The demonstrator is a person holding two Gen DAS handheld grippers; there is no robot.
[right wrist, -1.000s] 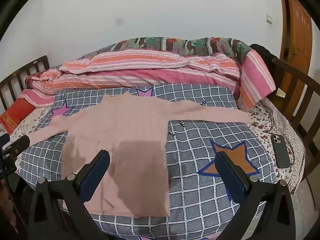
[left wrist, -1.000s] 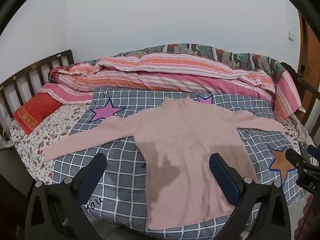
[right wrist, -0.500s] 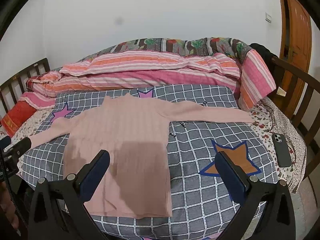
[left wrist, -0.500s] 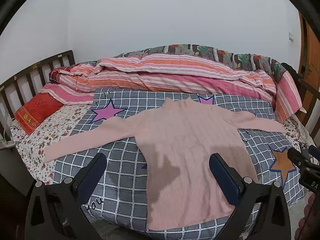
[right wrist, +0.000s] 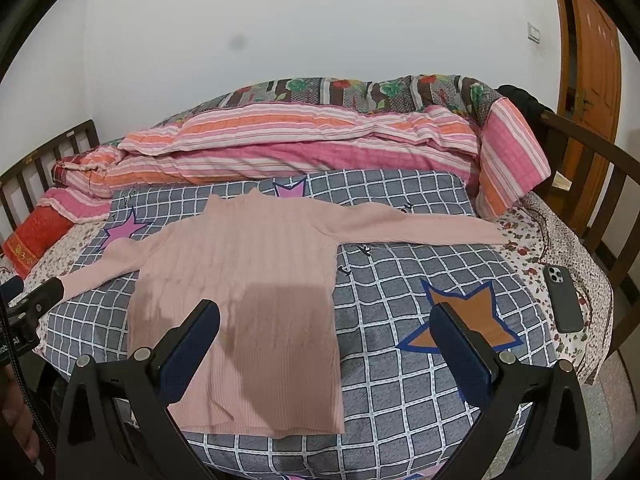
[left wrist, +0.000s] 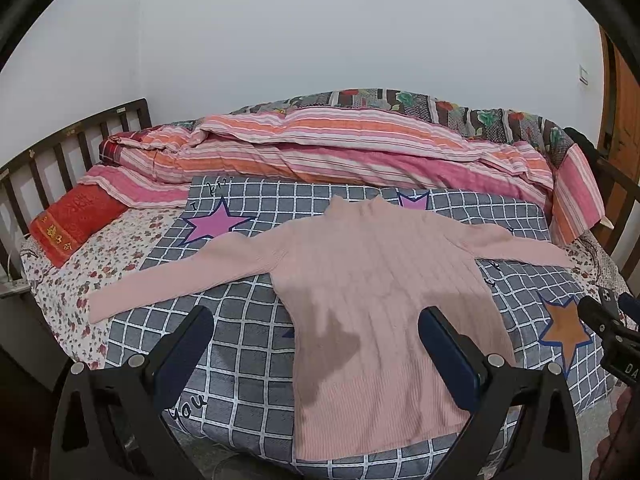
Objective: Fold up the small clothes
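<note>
A pink ribbed long-sleeved sweater lies flat and face up on a grey checked blanket, both sleeves spread out to the sides; it also shows in the right wrist view. My left gripper is open and empty, hovering above the sweater's hem near the bed's front edge. My right gripper is open and empty, above the sweater's lower right side and the blanket. Nothing is held.
A striped pink and orange quilt is piled along the back of the bed. A red pillow lies at the left by the wooden rail. A dark phone lies on the floral sheet at the right. A wooden door stands at far right.
Both views have shifted slightly, with the bed sitting a little lower and farther in frame. The sweater has not moved and both grippers stay open.
</note>
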